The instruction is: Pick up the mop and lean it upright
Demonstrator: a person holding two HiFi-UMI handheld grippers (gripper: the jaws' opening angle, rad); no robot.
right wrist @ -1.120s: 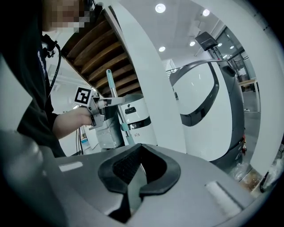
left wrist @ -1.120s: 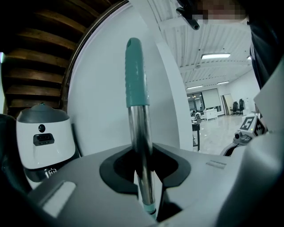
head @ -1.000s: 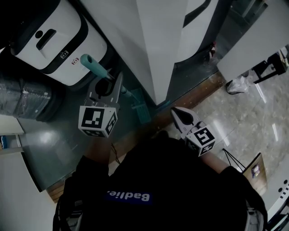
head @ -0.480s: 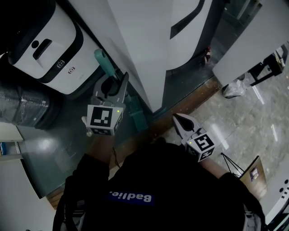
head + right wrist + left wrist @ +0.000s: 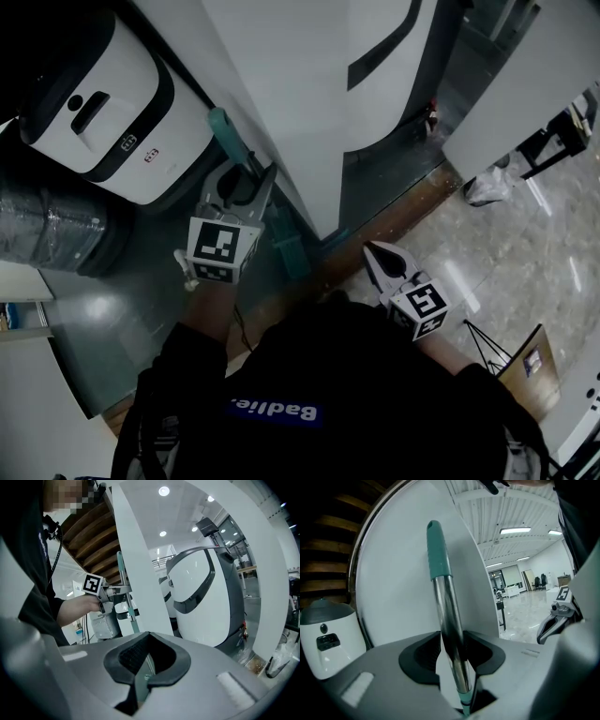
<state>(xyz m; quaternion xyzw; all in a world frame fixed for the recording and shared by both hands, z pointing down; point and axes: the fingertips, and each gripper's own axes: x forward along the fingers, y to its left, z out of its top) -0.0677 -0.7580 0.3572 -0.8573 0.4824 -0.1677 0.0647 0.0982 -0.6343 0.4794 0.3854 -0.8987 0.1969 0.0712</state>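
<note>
Beside the curved white panel point(image 5: 281, 84) the mop point(image 5: 440, 602) stands near upright, its pole between the jaws of the left gripper point(image 5: 246, 178), which have just been opening and now sit slack around it. Off to the side, the right gripper point(image 5: 377, 251) hangs with jaws drawn together on nothing. I'd reckon the pole light and stiff, the polished metal slippery; the teal sleeve point(image 5: 223, 129) offers surer purchase. The mop head point(image 5: 289, 251) is mostly hidden, so its footing can't be judged

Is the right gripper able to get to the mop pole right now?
Probably yes. The pole stands bare low down, ahead of the right gripper, and nothing shows between them.
</note>
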